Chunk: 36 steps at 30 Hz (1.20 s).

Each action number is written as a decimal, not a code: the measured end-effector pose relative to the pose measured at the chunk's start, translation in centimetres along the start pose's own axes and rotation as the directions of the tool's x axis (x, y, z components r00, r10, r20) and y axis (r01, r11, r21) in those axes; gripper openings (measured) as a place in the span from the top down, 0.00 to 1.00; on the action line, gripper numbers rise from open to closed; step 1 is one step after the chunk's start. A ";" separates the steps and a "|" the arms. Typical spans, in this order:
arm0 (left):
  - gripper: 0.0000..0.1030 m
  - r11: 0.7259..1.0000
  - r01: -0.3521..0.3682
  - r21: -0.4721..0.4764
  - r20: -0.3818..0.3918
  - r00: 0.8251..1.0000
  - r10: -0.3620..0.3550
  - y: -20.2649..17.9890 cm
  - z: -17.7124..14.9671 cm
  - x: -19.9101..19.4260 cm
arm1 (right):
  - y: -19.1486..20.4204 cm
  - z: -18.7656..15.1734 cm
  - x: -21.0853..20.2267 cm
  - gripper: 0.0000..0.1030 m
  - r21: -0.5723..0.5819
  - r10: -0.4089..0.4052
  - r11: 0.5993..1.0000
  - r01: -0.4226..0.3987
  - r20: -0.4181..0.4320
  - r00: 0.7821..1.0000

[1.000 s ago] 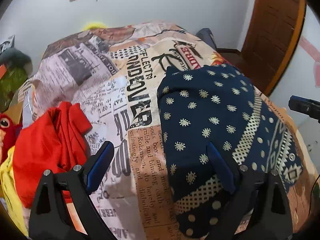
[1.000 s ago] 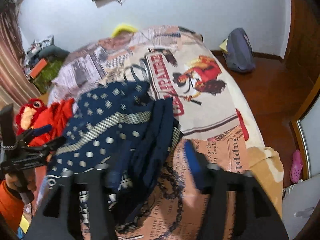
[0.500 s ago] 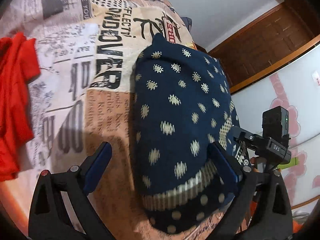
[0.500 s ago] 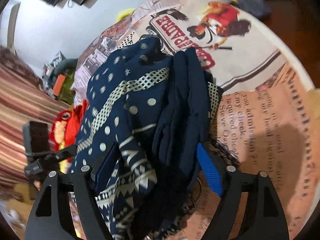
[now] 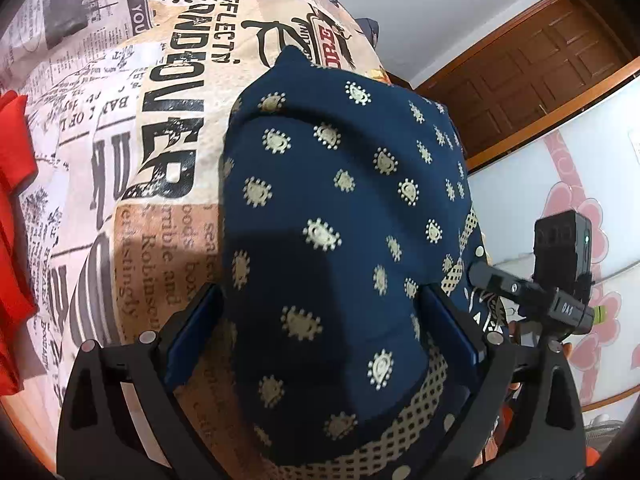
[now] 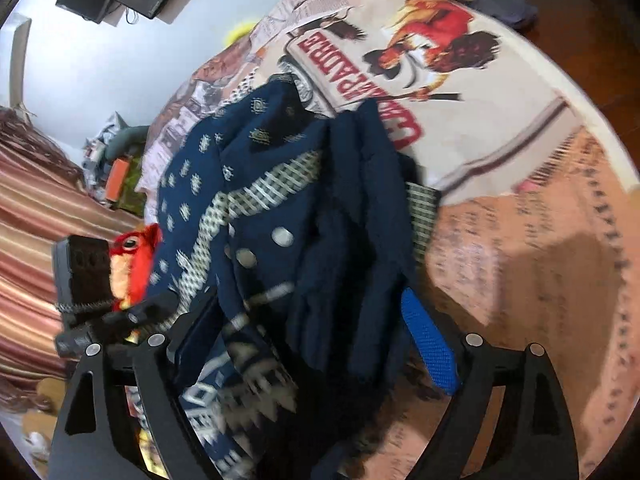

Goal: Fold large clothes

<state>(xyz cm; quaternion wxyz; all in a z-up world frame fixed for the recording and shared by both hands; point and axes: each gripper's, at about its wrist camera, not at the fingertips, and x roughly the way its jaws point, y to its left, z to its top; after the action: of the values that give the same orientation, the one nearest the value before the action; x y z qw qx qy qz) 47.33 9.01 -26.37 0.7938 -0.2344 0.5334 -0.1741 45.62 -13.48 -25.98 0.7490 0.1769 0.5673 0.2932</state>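
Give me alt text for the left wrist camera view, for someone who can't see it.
A folded navy garment with cream motifs lies on a newspaper-print bedspread, between the wide-open jaws of the left gripper. Red clothing sits at the left edge; the right gripper shows at the right before a wooden door.

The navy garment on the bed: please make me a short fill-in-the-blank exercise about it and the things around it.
1. The navy garment lies on a bedspread printed like a ____.
2. Its small motifs are cream, and its ground colour is ____.
3. The crumpled cloth at the left edge of the left wrist view is ____.

Missing words: newspaper; navy blue; red
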 end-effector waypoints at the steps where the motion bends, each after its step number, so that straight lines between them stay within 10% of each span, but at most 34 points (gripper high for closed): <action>1: 0.03 1.000 -0.002 0.003 0.002 1.000 0.002 0.0 -0.2 -0.1 | -0.4 -0.3 0.0 0.11 0.003 -0.020 1.000 0.020 -0.011 1.000; 13: 0.03 1.000 -0.003 -0.003 0.006 1.000 0.003 0.3 -0.1 0.0 | -0.2 0.5 2.6 0.08 0.065 0.115 0.992 -0.112 -0.047 0.992; 15: 0.18 1.000 0.024 -0.001 0.008 1.000 -0.024 0.1 -0.1 -0.3 | 0.2 0.4 2.4 0.11 0.064 0.119 0.991 -0.116 -0.043 0.992; 21: 0.37 0.999 0.022 0.036 0.057 0.998 -0.024 -1.5 -0.6 -2.9 | 2.1 0.3 -0.1 0.58 0.031 0.122 0.992 -0.122 -0.017 0.992; 36: 0.39 0.995 -0.043 0.095 0.343 0.939 0.008 -0.1 -1.9 -21.8 | 18.6 1.2 -3.3 0.65 -0.222 0.163 0.964 -0.145 0.066 0.984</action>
<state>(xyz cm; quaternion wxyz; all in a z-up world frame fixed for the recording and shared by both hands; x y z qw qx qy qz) 37.50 20.06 -10.30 0.8873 -0.2137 0.3812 -0.1470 41.69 -1.29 -12.11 0.7618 0.1500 0.4847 0.4027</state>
